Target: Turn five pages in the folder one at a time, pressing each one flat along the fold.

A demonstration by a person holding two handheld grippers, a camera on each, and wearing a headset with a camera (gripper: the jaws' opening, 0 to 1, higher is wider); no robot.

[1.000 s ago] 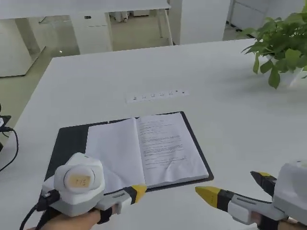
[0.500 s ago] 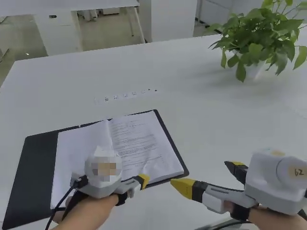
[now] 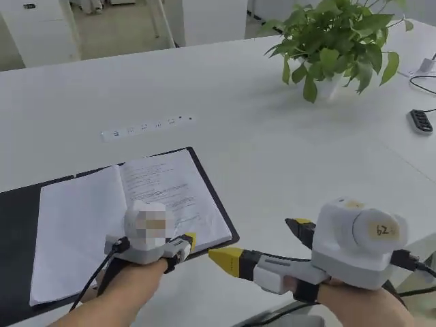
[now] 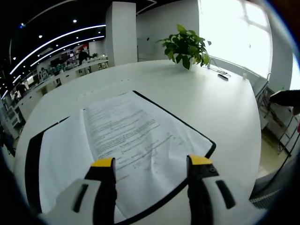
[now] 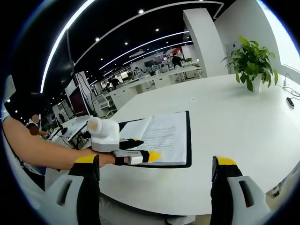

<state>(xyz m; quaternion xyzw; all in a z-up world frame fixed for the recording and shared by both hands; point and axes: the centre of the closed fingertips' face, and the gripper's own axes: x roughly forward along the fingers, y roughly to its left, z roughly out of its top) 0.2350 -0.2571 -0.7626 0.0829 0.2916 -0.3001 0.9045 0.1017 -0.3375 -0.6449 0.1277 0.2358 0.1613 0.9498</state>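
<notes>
Left gripper: released, jaws wide apart, nothing clamped. Sits over the near edge of the right page, one tip on each side of the lower text block. Contact with the paper: cannot tell.

Right gripper: also released, jaws spread, empty. Hangs over bare table at 3 o'clock from the left one, tips aimed toward 9 o'clock, just off the near right corner of the folder.

Folder lies open and flat on the table, at 10 o'clock from the right gripper, black cover showing around the sheets. Shows the left page blank, the right page printed and slightly creased near its lower edge.

Socket strip set into the table at 12 o'clock from the folder. Potted plant at 1 o'clock, well apart. Remote at 3 o'clock, by the table's far right edge.
</notes>
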